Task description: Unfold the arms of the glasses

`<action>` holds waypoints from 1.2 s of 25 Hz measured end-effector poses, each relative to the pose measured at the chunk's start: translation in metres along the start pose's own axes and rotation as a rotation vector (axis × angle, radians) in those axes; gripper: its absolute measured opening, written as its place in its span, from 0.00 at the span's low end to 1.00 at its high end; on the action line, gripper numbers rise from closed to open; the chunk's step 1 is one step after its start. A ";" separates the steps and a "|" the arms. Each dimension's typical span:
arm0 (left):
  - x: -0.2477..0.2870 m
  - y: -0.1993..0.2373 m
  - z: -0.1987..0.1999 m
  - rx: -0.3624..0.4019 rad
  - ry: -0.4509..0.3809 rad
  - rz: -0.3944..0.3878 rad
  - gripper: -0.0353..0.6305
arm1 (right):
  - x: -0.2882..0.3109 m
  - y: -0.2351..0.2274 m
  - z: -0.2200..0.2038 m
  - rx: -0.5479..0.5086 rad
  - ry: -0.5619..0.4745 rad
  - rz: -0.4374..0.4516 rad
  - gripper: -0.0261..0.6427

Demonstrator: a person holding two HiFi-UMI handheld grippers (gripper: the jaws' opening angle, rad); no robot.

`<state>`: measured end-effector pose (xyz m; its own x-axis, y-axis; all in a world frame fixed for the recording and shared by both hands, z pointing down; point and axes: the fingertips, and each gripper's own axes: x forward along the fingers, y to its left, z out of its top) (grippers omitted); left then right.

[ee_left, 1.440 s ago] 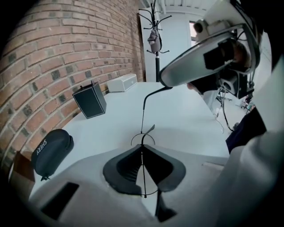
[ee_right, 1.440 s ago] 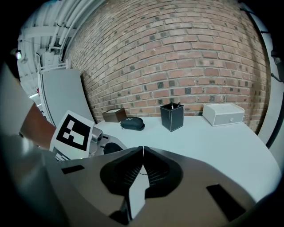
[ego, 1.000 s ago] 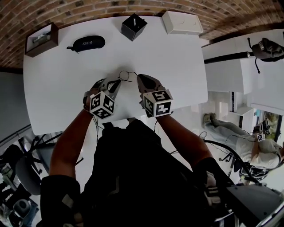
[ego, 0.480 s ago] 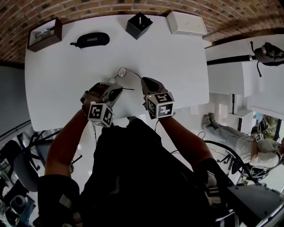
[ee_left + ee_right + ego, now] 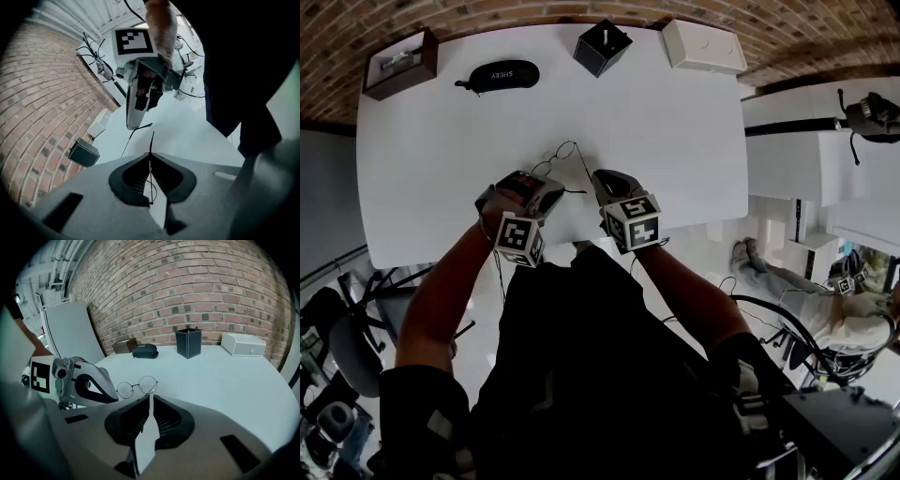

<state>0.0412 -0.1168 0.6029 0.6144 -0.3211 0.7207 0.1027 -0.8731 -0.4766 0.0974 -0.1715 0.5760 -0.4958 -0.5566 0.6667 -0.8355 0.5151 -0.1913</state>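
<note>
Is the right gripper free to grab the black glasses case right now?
Probably not yet: the right gripper is shut on one arm of the glasses, so it must let go first; the glasses case lies well off.

A white rectangular table (image 5: pixel 441 169) is carrying a brown open box (image 5: pixel 400 64), black oval case (image 5: pixel 499 74), black square holder (image 5: pixel 603 47) and white flat box (image 5: pixel 704 47).

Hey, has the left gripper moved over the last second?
Yes. The left gripper has drawn back toward the near edge of the table, farther from the black glasses case.
</note>
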 end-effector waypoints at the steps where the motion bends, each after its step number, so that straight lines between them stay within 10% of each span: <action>1: 0.000 -0.001 0.001 0.021 0.008 -0.010 0.09 | 0.000 0.005 0.001 0.010 -0.009 0.016 0.06; 10: 0.007 -0.005 -0.003 0.118 0.072 -0.038 0.09 | 0.017 0.018 -0.009 -0.009 0.070 0.072 0.20; 21: 0.010 -0.028 -0.016 0.344 0.112 -0.146 0.09 | 0.036 -0.003 -0.036 -0.059 0.167 0.014 0.07; 30: 0.007 -0.030 -0.019 0.268 0.114 -0.163 0.09 | 0.043 -0.008 -0.038 -0.052 0.157 0.028 0.06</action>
<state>0.0272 -0.1001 0.6315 0.4835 -0.2374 0.8426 0.4037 -0.7936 -0.4552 0.0918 -0.1749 0.6341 -0.4721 -0.4346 0.7670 -0.8066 0.5640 -0.1769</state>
